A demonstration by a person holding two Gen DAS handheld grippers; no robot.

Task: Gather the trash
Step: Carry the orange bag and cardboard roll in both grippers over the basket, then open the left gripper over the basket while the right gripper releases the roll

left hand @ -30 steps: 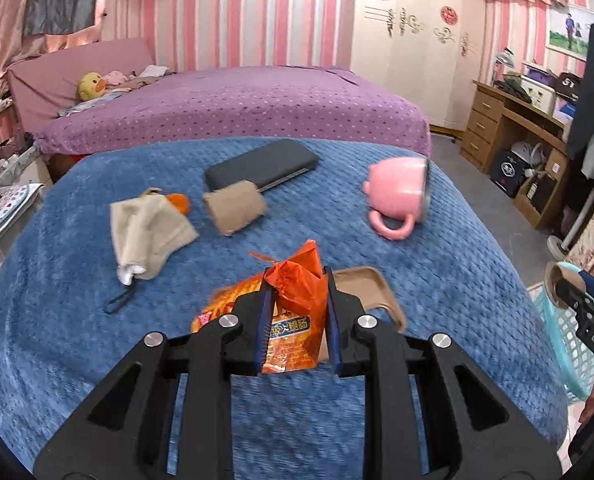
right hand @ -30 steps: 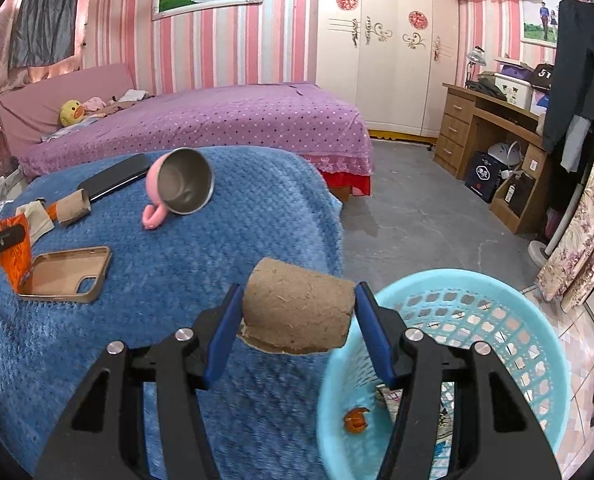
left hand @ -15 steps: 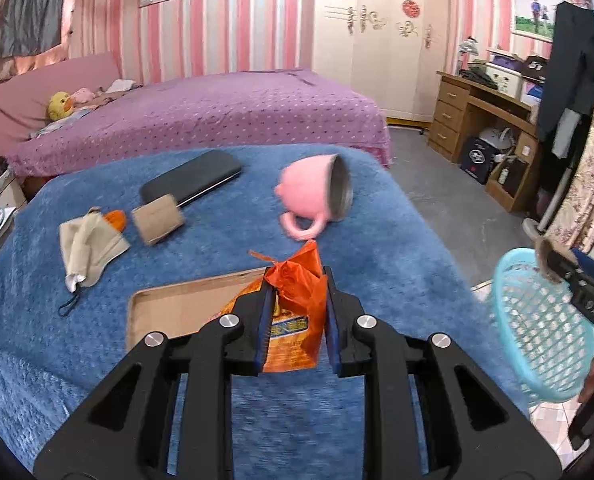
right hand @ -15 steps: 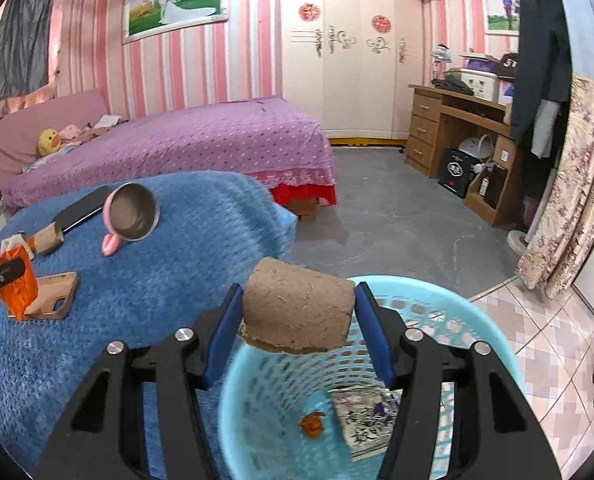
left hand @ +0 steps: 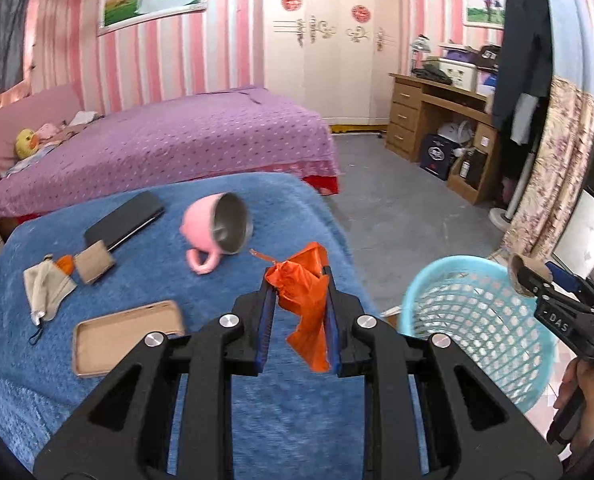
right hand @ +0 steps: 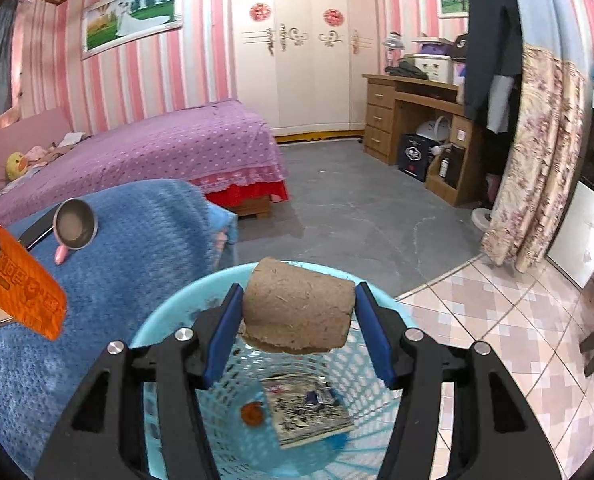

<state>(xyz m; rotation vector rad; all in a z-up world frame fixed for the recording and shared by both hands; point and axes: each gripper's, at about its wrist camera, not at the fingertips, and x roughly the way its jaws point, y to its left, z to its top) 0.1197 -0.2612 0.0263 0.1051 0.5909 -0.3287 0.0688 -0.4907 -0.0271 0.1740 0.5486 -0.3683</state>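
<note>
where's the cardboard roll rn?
In the right wrist view the cardboard roll sits clamped in the right gripper, directly above the open blue basket, not yet dropped; the blue bed lies to its left.

Rough cardboard roll [right hand: 297, 304]; glossy, perhaps foil wrapper [left hand: 305, 304].

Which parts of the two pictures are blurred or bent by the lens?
Left wrist view: the blue blanket near the bottom smears, and the dark coat bows. Right wrist view: the wardrobe curves, and the cardboard roll is sharp.
</note>
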